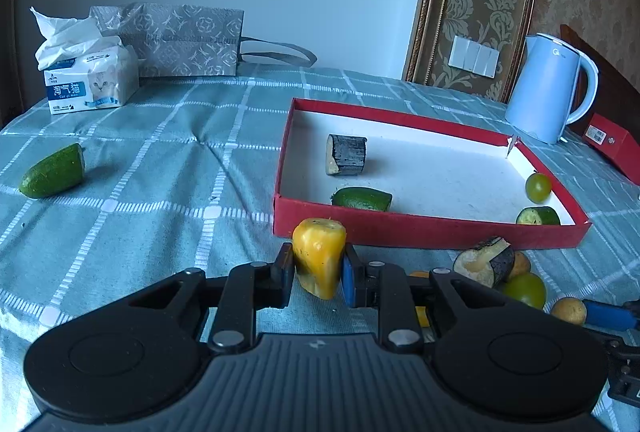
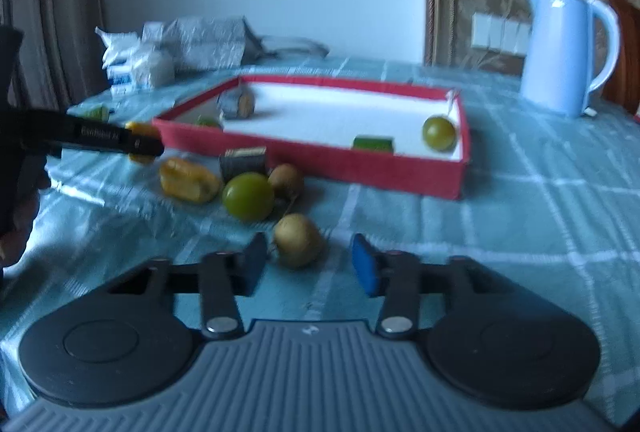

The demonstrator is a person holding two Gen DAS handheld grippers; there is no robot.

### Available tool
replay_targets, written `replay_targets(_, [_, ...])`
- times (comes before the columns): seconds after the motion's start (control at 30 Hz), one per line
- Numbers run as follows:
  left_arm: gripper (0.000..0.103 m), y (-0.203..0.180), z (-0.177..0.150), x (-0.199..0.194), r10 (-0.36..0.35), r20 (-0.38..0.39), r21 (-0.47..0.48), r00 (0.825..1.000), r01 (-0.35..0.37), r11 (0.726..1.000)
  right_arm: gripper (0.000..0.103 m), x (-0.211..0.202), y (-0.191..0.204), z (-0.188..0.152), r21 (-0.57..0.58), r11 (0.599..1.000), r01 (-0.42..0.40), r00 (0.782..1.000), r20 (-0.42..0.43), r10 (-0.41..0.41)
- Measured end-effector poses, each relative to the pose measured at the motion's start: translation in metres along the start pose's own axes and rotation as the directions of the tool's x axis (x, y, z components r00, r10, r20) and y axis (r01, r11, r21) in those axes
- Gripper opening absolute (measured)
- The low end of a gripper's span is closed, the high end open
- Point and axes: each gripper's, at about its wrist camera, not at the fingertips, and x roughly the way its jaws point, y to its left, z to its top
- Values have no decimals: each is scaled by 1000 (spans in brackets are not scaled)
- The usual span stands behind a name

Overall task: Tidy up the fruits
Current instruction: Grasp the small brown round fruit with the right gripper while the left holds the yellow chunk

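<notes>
- Our left tongs (image 1: 318, 272) are clenched on the yellow pepper piece (image 1: 319, 256), low centre of the left view, just short of the red tray (image 1: 400, 230).
- Best lift it clear over the near wall and let go onto bare white floor, beside the 4 pieces already inside.
- Our right tongs (image 2: 306, 264) look released, with the small brown fruit (image 2: 298, 240) between the pads at centre; blur hides any contact. We'd centre it before squeezing, since it's round and may roll.
</notes>
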Motion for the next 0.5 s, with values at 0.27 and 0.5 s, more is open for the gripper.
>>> replay_targets(0.27, [23,-2,-1,0,-2,-2,10,1000,2,1000,28,3,4,8,4,1000,15,1000,5,-15])
replay_targets(0.5, [23,-3,-1,0,-3,-4,15,1000,3,1000,26,5,8,13,-5,998,68,998,19,-67])
